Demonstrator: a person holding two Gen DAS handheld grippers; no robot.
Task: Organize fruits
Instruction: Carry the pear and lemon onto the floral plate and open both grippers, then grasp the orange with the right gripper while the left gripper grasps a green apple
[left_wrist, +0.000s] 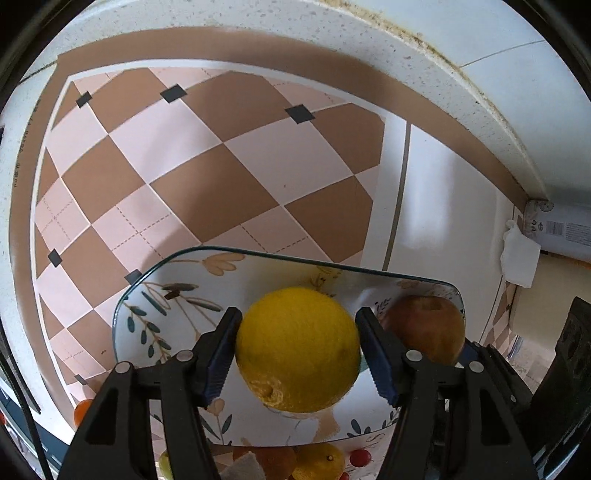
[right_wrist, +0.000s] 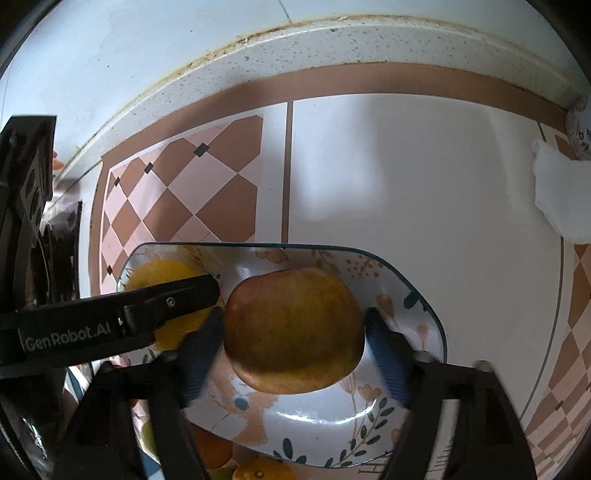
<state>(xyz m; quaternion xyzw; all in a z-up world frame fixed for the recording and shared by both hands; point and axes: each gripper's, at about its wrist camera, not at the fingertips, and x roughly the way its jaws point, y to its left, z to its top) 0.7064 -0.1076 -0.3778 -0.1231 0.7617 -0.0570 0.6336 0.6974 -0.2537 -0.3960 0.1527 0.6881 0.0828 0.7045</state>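
Overhead, both grippers pointed steeply down at one patterned plate (left_wrist: 155, 306) on the counter (left_wrist: 436, 206).

Left gripper (left_wrist: 297, 350): black frame, blue ribbed pads, set either side of a lemon (left_wrist: 297, 349). The left pad sat against the fruit or just off it; at the right pad a thin gap showed. No firm clamp could be seen, so this gripper read as loosened around the lemon.

Right gripper (right_wrist: 293, 334): same build, blurred at the fingers, spread wide around an apple (right_wrist: 293, 330). Space showed on both sides, so nothing was held.

Lemon: bright yellow, pebbled skin, stem end towards the camera, lying on the plate's left half.

Apple: red-brown shading to yellow, rounded, lying on the plate's right half, just beside the lemon.

Plate: white, rounded-rectangular, dark rim, leaf and flower motifs.

Under the plate: a checked brown-and-pink mat (left_wrist: 184, 166) and a plain white mat (right_wrist: 406, 221).

Near edge, below the plate: more fruit, an orange (left_wrist: 269, 459), a second lemon (left_wrist: 325, 461), a small red fruit (left_wrist: 360, 458).
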